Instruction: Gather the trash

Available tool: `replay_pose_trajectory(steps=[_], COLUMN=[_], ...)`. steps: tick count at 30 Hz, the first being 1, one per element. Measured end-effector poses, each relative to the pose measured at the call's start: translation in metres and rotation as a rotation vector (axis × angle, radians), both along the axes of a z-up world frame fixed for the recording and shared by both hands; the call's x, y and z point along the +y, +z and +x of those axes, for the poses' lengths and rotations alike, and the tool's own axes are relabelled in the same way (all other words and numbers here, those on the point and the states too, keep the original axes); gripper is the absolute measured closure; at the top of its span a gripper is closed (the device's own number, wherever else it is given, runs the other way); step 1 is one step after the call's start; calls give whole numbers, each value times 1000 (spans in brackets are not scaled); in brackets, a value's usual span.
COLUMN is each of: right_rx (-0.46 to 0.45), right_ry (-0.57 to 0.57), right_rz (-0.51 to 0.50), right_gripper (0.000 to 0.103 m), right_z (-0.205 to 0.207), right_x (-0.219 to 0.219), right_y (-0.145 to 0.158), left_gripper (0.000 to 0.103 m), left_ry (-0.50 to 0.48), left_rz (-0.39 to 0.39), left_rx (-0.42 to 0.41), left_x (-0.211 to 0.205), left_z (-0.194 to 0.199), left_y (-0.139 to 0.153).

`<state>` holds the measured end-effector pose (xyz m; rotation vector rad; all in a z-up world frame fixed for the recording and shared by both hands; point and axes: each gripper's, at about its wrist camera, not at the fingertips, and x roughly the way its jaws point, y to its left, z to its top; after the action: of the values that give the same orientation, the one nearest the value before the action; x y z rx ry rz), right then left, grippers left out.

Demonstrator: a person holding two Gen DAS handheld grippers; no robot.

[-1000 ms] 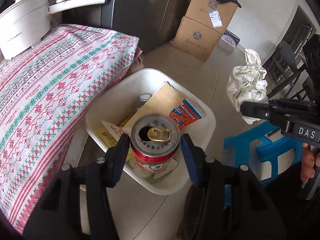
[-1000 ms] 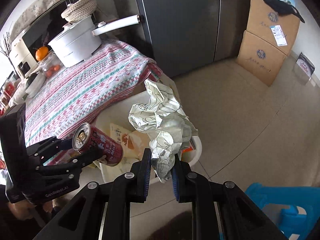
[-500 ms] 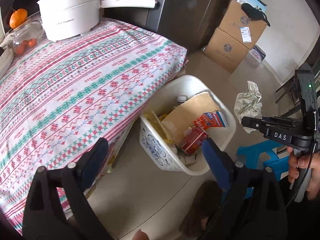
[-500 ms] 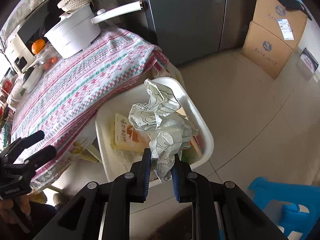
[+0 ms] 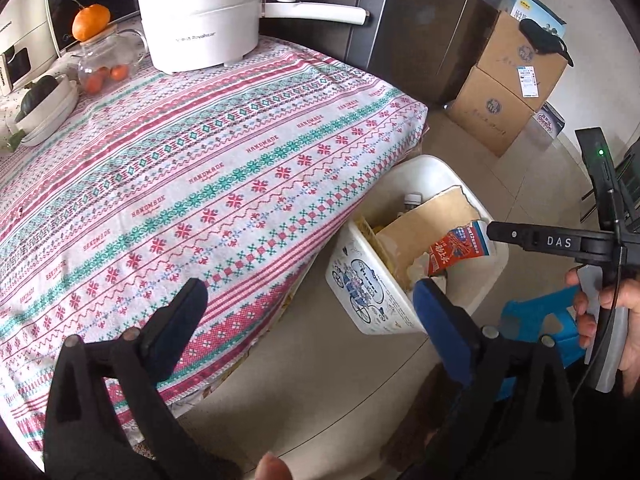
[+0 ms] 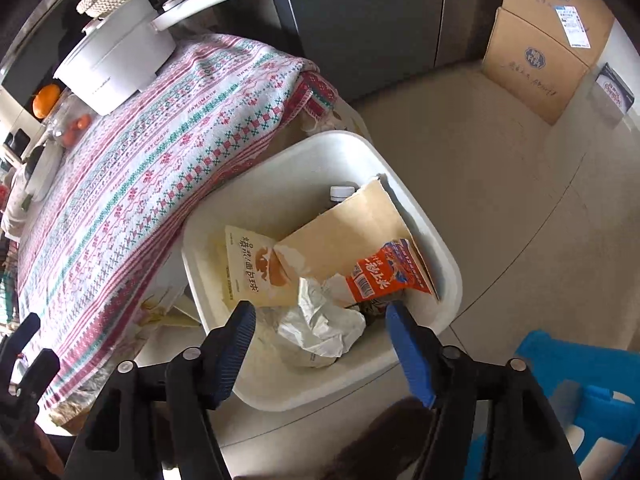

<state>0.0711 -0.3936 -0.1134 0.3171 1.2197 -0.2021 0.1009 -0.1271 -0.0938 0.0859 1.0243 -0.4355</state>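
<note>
Left wrist view: a table under a patterned tablecloth [image 5: 224,184] fills most of the frame, carrying a white pot [image 5: 200,20] with a long handle. Beside the table's corner, on the tiled floor, stands a white trash bin [image 5: 362,280], rectangular, its long axis running from the near corner away toward the stacked cardboard boxes [image 5: 508,92]. A blue stool [image 5: 536,320] sits just beside the bin.

In the right wrist view the bin [image 6: 448,256] is seen from above. A brown cardboard sheet [image 6: 352,232] leans across it, its long edge slanting up toward the far rim. Against it rests a red-and-blue carton [image 6: 384,276], lying on its side. A crumpled paper wad [image 6: 320,324] lies loose in the near end of the bin, touching neither pad.

The right gripper [image 6: 320,344] hangs over the bin, jaws opening, and nothing is between them at pad level. The left gripper [image 5: 308,312] is spread wide and empty, jaws opening too, between the table edge and the bin.
</note>
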Motion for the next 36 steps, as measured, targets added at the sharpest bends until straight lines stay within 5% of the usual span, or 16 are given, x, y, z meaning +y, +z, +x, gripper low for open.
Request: replay_pose_trajectory(steps=[7, 18, 23, 36], right_rx=[-74, -320, -439, -552], right_ry=[49, 154, 194, 169], right_rz=[-59, -160, -190, -230], right_gripper=[24, 14, 0, 0], right_z=[-12, -64, -93, -127], right_x=[23, 77, 107, 132], right_y=[22, 84, 107, 130], left_gripper=[1, 1, 1, 1], left_ry=[88, 198, 237, 323], left_rz=[69, 49, 44, 36], left_rx=[-24, -131, -210, -309], left_x=[11, 29, 40, 66], left_z=[-6, -46, -69, -105], left_y=[6, 42, 61, 77])
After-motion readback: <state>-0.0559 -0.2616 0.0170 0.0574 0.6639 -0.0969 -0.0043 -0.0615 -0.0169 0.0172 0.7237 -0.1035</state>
